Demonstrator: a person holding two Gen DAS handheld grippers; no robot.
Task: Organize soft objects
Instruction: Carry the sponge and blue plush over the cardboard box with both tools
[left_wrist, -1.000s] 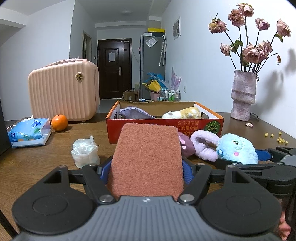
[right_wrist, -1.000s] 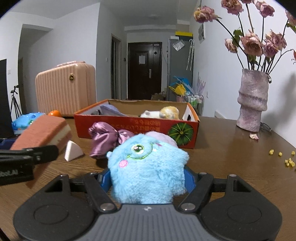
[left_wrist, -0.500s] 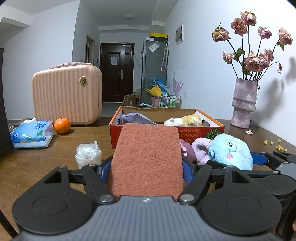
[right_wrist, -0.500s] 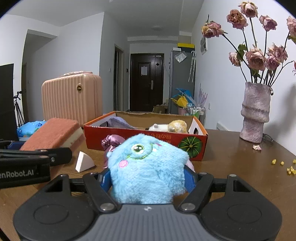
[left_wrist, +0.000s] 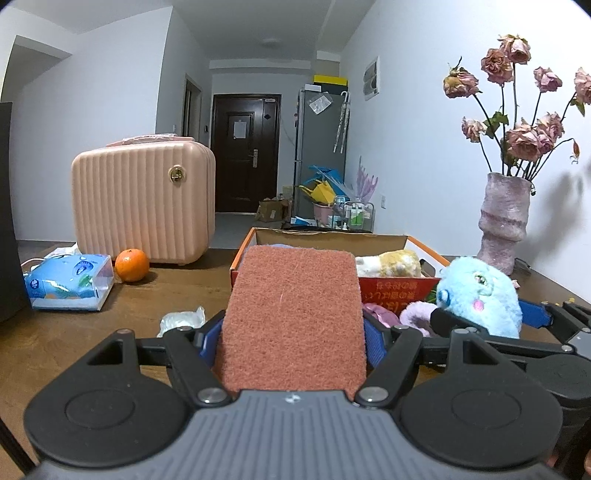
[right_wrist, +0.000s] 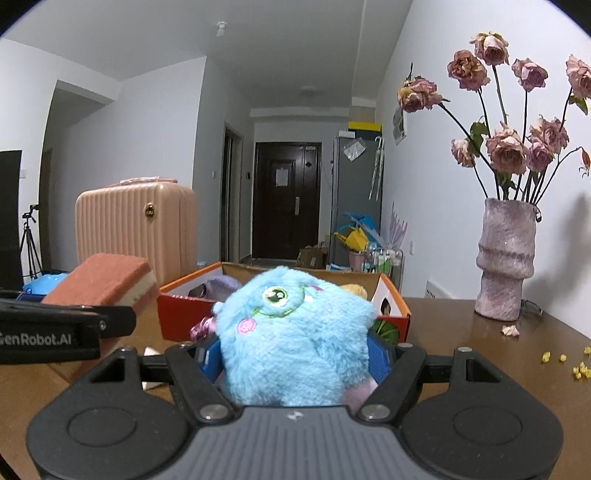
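Observation:
My left gripper (left_wrist: 291, 332) is shut on a reddish-brown sponge (left_wrist: 293, 317) with a cream underside (right_wrist: 142, 291), held above the table. My right gripper (right_wrist: 295, 354) is shut on a fluffy blue plush toy (right_wrist: 295, 332), which also shows at the right of the left wrist view (left_wrist: 480, 295). Ahead of both stands an orange cardboard box (left_wrist: 399, 291) holding a yellow-white plush (left_wrist: 391, 262) and a purple soft item (right_wrist: 221, 286). A purple satin bow (left_wrist: 380, 314) and a lilac fluffy piece (left_wrist: 417, 314) lie in front of the box.
A pink ribbed case (left_wrist: 144, 206), an orange (left_wrist: 132, 264) and a blue tissue pack (left_wrist: 68, 286) sit at the left. A crumpled clear bag (left_wrist: 181, 319) lies near the sponge. A vase of dried roses (right_wrist: 506, 262) stands at the right, with yellow crumbs (right_wrist: 576, 365) on the table.
Both grippers have lifted and tilted upward with their loads. The blue plush now sits higher against the box, and the sponge covers more of the box front.

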